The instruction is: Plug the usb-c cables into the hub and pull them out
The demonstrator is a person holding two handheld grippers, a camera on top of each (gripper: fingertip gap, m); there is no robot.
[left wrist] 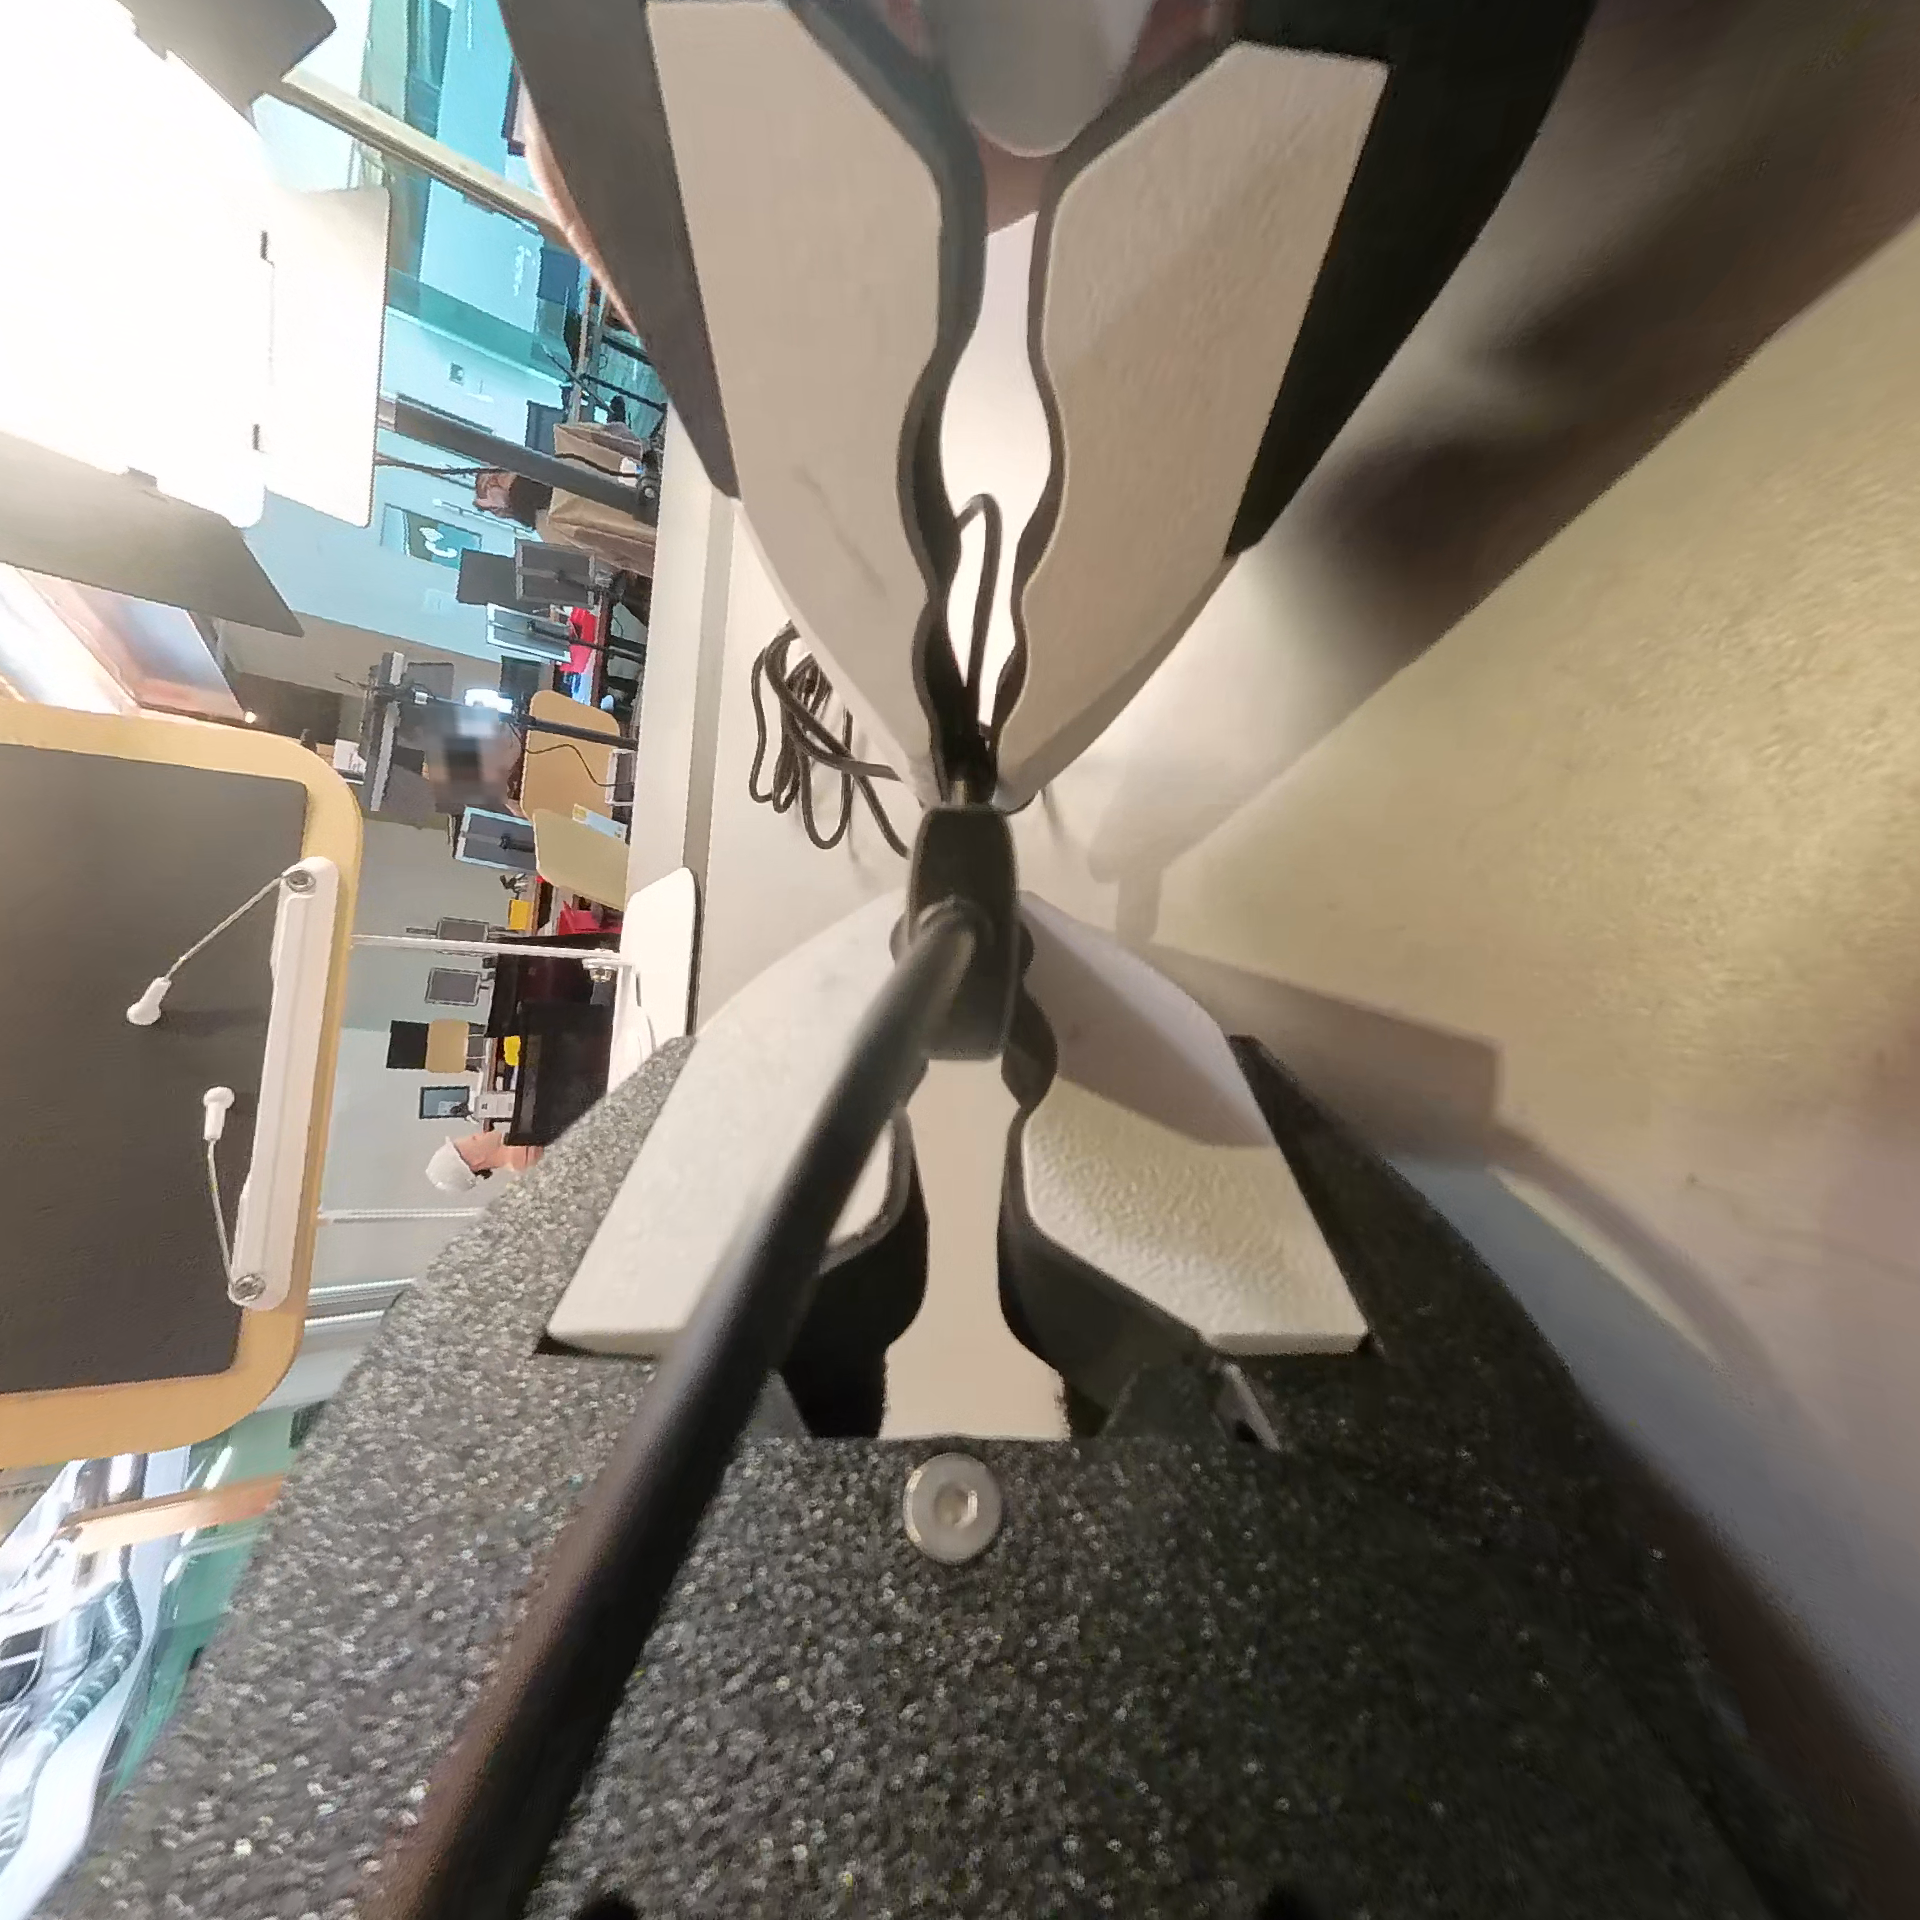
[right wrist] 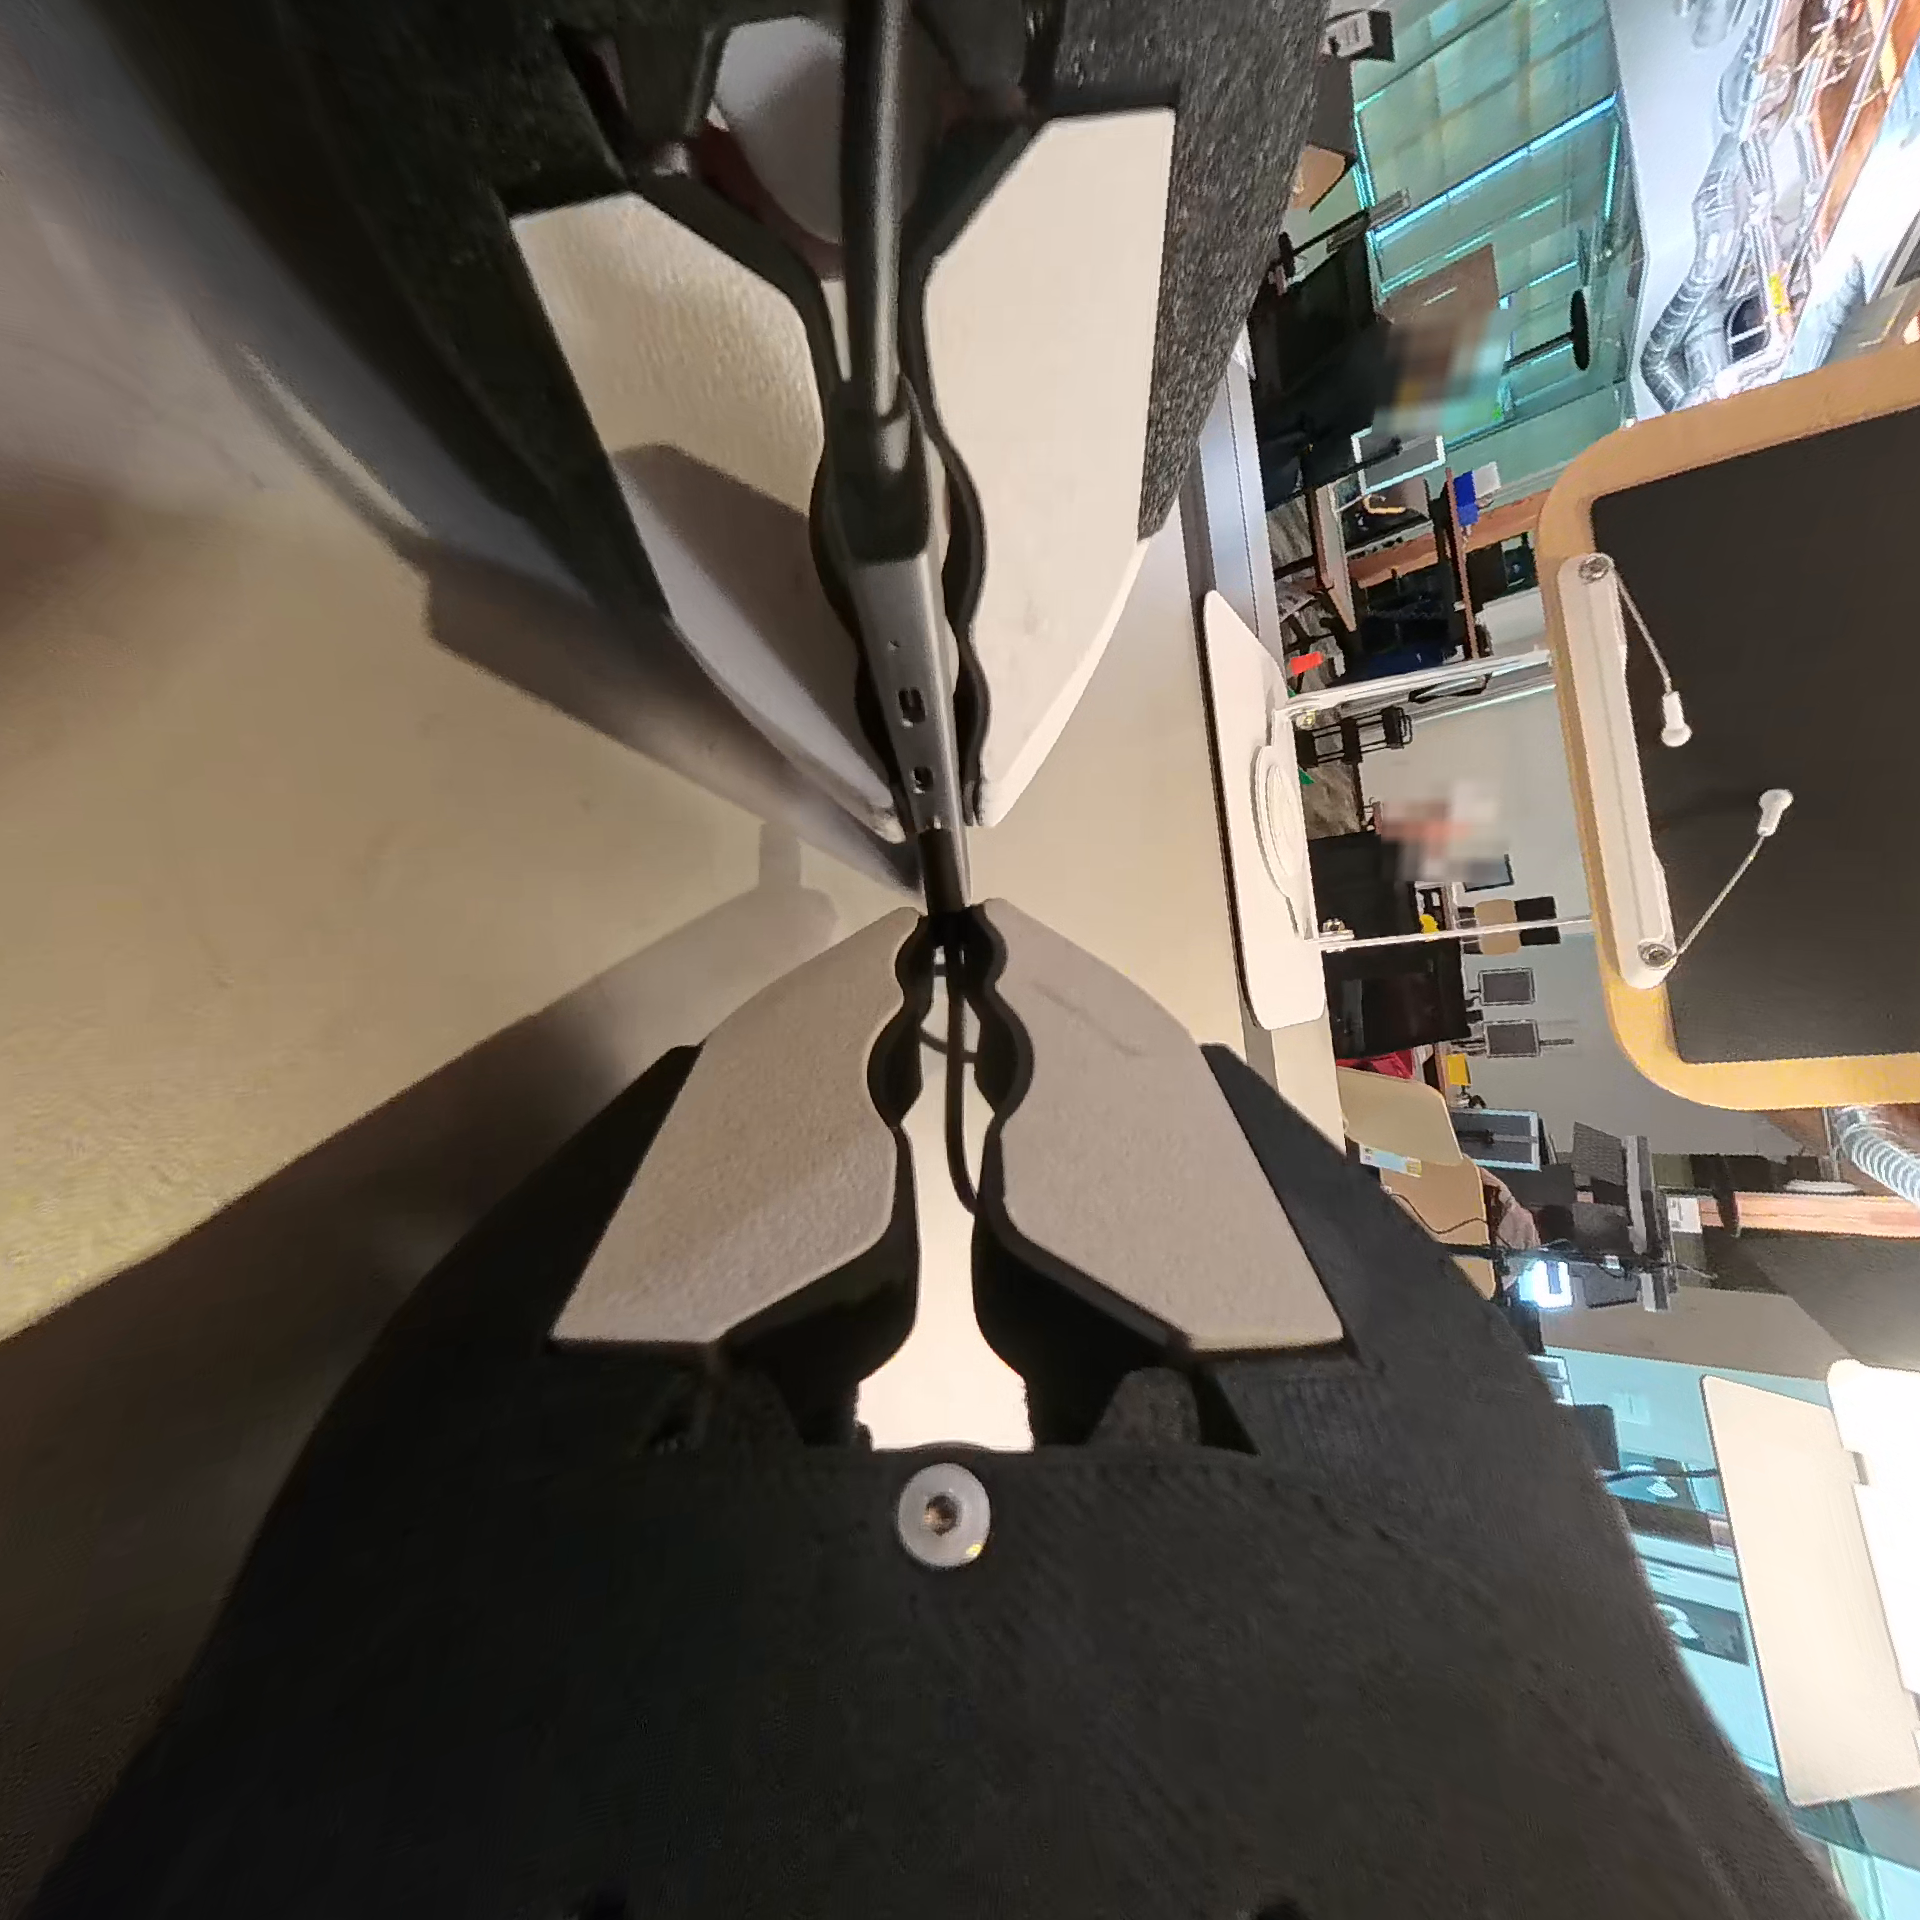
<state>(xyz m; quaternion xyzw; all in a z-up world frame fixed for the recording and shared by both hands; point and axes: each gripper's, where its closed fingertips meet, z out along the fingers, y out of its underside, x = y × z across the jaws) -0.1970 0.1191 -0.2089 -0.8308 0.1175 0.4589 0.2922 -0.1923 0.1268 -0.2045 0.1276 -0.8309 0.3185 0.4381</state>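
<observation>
**Two tools meet tip to tip, hub in one and plug in the other**

My left tool is closed on the hub, a slim grey bar held edge-on between its white fingers. From the right wrist view I count two small ports along the hub's narrow side, and its own dark lead runs back over the left tool's body. I can read no brand or label on it.

My right tool is clamped on one black usb-c plug, whose tip sits at the hub's end; I cannot tell how deep it is seated. Its thin black cable loops back between the right tool's fingers.

Both tools hover just above the pale bench. One loose coil of black cable lies on the bench beyond them. Writing farther off is too small to read.
</observation>
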